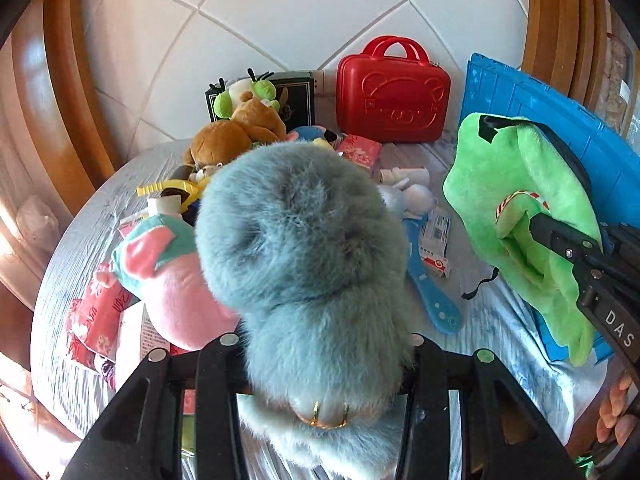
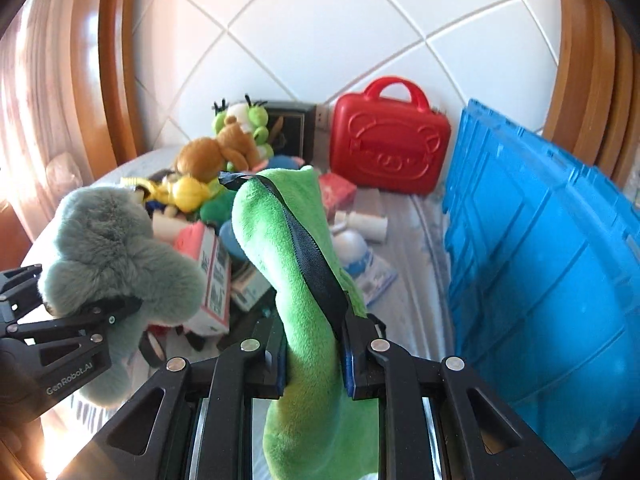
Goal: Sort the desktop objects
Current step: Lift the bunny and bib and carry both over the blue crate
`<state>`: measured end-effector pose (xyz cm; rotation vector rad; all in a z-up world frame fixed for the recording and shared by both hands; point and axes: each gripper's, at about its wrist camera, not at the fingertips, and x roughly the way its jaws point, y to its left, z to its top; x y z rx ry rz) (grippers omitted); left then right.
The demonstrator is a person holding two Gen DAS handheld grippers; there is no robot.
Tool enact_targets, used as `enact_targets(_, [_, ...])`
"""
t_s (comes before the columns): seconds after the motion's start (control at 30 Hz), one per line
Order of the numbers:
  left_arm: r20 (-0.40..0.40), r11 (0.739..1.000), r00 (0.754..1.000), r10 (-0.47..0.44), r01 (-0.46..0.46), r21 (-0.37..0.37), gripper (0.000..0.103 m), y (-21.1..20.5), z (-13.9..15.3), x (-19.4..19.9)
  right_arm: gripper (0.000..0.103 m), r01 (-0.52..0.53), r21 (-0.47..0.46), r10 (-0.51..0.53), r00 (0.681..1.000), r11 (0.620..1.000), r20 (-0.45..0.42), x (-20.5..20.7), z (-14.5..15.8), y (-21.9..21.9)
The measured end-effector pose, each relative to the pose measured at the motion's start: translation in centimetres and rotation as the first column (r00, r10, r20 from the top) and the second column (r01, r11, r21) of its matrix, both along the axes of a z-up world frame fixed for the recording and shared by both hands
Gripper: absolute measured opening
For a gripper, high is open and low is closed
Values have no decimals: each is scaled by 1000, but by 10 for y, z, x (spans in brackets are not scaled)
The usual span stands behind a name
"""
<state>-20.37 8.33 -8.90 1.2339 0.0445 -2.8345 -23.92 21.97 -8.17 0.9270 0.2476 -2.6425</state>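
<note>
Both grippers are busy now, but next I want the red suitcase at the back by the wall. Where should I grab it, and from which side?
Take the red suitcase by its arched handle, coming down from above. It stands upright against the tiled wall with the handle on top and open space under the arch; the body looks too wide and smooth for the jaws.

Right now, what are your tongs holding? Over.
Left tongs shut on grey-blue fluffy toy. Right tongs shut on green plush. Both lifted off table. Blue crate beside right, nothing blocking.

Left gripper [image 1: 320, 344] clamps grey-blue fluffy plush [image 1: 300, 240] above cluttered table [image 1: 80, 240].
</note>
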Motion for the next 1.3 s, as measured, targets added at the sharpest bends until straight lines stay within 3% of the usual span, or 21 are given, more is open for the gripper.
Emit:
enact_targets(0.33, [-153,999,987,-53,52,-11,40,28,90,-29,20,56,-46,-63,979,997,-192,-11,99,29])
enact_targets(0.7, [-214,978,955,-206,210,-3,40,135,174,-82,18,247,-16,-236,902,969,-361,-23,199,114])
enact_targets(1.03, [-265,926,888,-375,374,-56,40,259,228,-93,17,455,4,-414,815,891,-406,-11,235,226])
enact_targets(1.3, [-186,872,854,-487,487,-49,40,352,210,-88,17,516,-10,-499,824,857,-268,-24,200,305])
